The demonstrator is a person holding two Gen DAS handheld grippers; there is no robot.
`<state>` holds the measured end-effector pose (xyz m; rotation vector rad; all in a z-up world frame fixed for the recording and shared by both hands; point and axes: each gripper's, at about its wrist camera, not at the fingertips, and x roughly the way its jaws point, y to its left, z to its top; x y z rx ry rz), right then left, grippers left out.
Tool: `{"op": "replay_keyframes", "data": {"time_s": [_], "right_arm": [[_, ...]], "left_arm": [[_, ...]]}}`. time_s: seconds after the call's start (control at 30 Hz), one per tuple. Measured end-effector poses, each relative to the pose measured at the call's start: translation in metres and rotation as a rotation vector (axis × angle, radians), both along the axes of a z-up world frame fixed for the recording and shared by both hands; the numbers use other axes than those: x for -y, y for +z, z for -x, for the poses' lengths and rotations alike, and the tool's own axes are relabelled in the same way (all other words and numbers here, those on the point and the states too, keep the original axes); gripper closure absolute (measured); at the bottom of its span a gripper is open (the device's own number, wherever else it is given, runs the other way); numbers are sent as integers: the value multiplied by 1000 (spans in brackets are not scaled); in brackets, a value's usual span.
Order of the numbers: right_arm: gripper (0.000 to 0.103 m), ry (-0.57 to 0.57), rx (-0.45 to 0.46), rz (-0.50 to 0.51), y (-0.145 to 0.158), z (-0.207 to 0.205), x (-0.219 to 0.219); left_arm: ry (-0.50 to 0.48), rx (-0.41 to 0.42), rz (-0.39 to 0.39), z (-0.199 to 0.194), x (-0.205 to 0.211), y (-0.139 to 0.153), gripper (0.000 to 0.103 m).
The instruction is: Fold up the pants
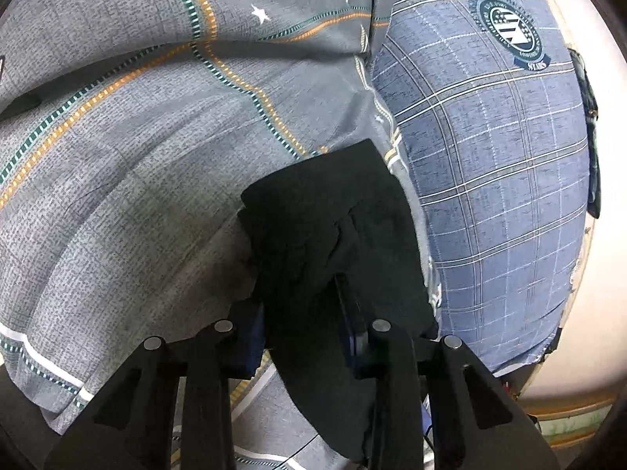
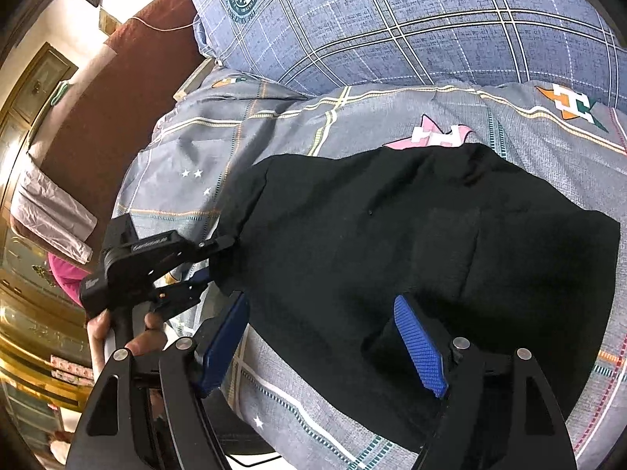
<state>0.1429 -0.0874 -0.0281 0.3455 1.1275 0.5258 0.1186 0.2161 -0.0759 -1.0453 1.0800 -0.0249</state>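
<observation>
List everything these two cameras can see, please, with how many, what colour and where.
pants: one, black, spread on the bedcover
bedcover: one, grey with striped lines and stars, under the pants
pillow: one, blue plaid with a round badge, beyond the bedcover
headboard: one, reddish-brown, left of the pillow
left tongs: black, blue pads, closed on a pants edge
right tongs: black, blue pads, open over the pants
hand: one, holding the left tongs' handle

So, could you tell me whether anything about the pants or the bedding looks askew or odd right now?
The black pants lie slantwise across the grey quilt, and the end held in the left hand-held gripper is bunched and wrinkled. The right hand-held gripper is open over the fabric. Nothing looks torn or spilled.
</observation>
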Motion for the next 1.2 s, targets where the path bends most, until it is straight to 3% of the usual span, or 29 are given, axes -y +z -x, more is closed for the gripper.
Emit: {"op": "replay_keyframes", "data": {"time_s": [0.13, 0.33, 0.6, 0.73, 0.83, 0.93, 1.03, 1.2], "right_arm": [[24, 0, -2, -4, 0, -1, 0], [24, 1, -10, -10, 0, 1, 1], [24, -3, -18, -18, 0, 1, 3], [24, -2, -27, -15, -3, 0, 0], [24, -4, -32, -18, -5, 0, 1], [24, -2, -40, -14, -8, -1, 0], [24, 2, -38, -7, -9, 0, 0], [24, -2, -48, -15, -10, 0, 3]], "left_arm": [[6, -32, 1, -13, -2, -17, 74], [-18, 13, -11, -13, 3, -5, 78], [29, -8, 73, -13, 1, -7, 75], [-8, 56, 39, -29, 4, 12, 74], [-38, 3, -32, -34, 12, 4, 74], [-20, 0, -14, -34, 10, -1, 74], [-3, 58, 27, -31, 6, 7, 74], [-34, 52, -4, -43, 13, 3, 72]]}}
